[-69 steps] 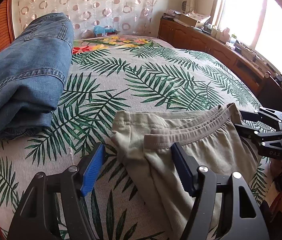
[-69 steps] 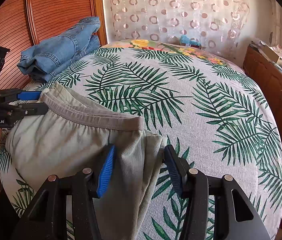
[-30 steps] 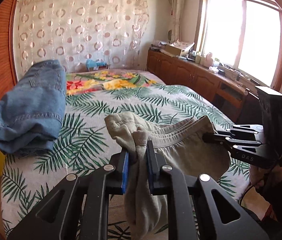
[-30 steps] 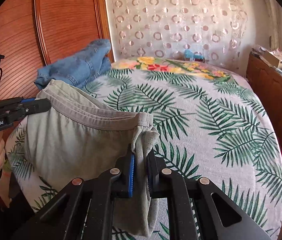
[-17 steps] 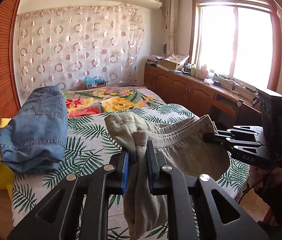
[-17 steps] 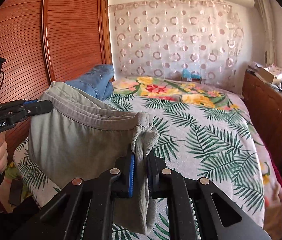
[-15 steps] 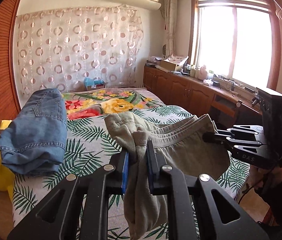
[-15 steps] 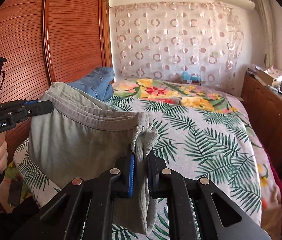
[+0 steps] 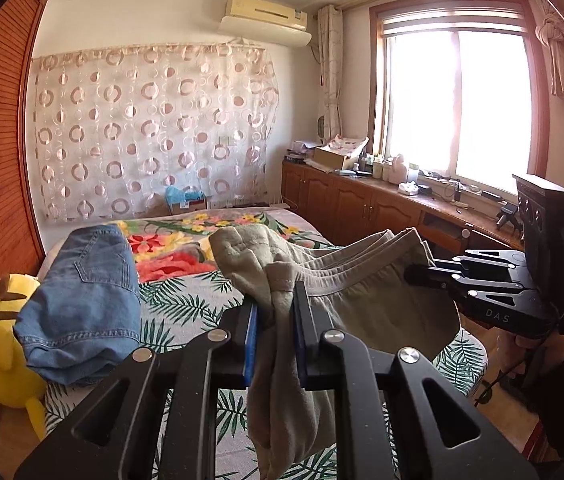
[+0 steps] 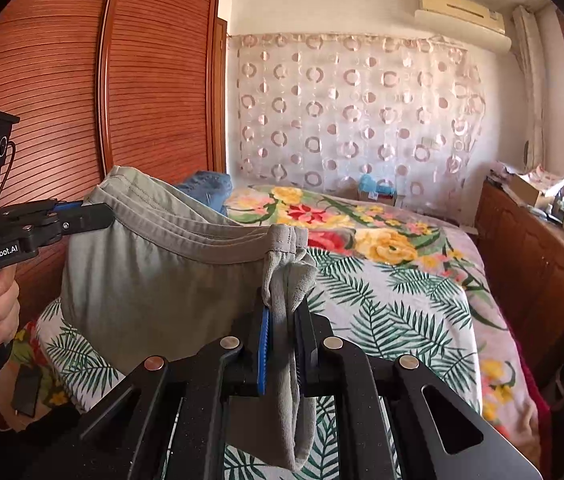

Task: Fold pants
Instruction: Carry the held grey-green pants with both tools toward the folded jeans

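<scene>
Off to the left of the left gripper a yellow plush toy sits beside a folded stack of blue jeans on the bed. The grey-green pants hang in the air above the leaf-print cover, waistband stretched between the two tools: the left gripper is clamped on one bunched corner, the right gripper is clamped on the other, and the cloth sags between them. No fold shows yet (the legs drop out of sight below the jaws), so I judge the task barely begun: laying flat and every fold remain. Ahead of both tools hangs a circle-patterned curtain; to their right run wooden cabinets under a bright window.
</scene>
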